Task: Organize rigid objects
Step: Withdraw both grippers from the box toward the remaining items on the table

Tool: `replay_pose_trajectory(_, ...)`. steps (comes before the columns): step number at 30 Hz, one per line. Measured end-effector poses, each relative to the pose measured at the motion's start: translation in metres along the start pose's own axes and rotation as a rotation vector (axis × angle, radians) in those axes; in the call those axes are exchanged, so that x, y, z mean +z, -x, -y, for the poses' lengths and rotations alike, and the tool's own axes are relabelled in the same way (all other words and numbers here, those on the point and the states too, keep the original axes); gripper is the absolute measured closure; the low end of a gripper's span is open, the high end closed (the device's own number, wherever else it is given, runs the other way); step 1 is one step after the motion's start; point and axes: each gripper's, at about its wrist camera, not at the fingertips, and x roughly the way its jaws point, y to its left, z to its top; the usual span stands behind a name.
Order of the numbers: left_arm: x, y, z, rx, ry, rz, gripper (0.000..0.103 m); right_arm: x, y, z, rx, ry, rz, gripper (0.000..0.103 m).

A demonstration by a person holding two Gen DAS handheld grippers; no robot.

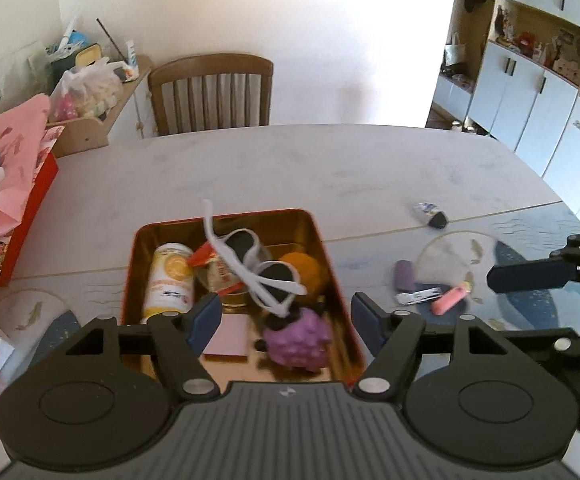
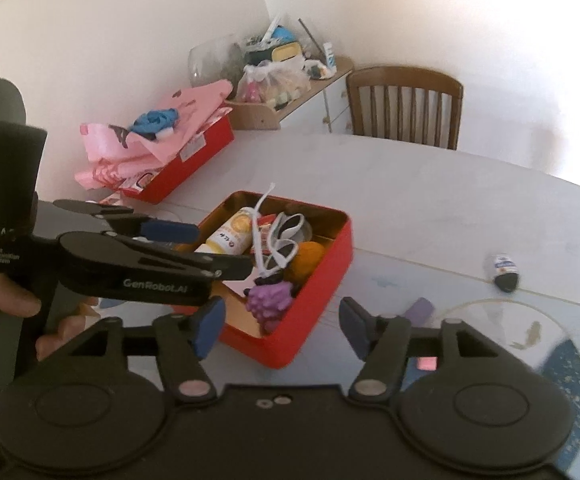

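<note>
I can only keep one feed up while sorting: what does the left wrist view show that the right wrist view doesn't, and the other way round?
Only the left wrist view: a pink tube and a white packet lying on the table right of the tin, plus the wall cabinets.

Only the right wrist view: the person's hand on the left gripper's handle.

Both: the red tin holding the yellow can, white sunglasses and purple toy, the purple block, the small bottle, and both grippers open with nothing between their jaws.

home dining room (probably): chair (image 1: 210, 94), cupboards (image 1: 529, 100)
</note>
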Motion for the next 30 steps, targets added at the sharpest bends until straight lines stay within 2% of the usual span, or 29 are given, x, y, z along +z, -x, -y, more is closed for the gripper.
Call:
replay_pose_trajectory(13,-0.004,-0.005,0.066,-0.024,-0.006,-0.010,0.025,-0.034,0.049,0.073,-0.069,-0.087,0.012,0.018)
replay_pose_trajectory(18,-0.002,-0.014,0.092,-0.037,0.007,-0.013,0.022,-0.040,0.061,0.105,-0.089,-0.110,0.020,0.002)
replay_pose_trajectory(30,-0.002,-0.050,0.146,-0.041,0.012,-0.052,0.021,-0.030,0.051,0.174,-0.125,-0.106,-0.011,0.000)
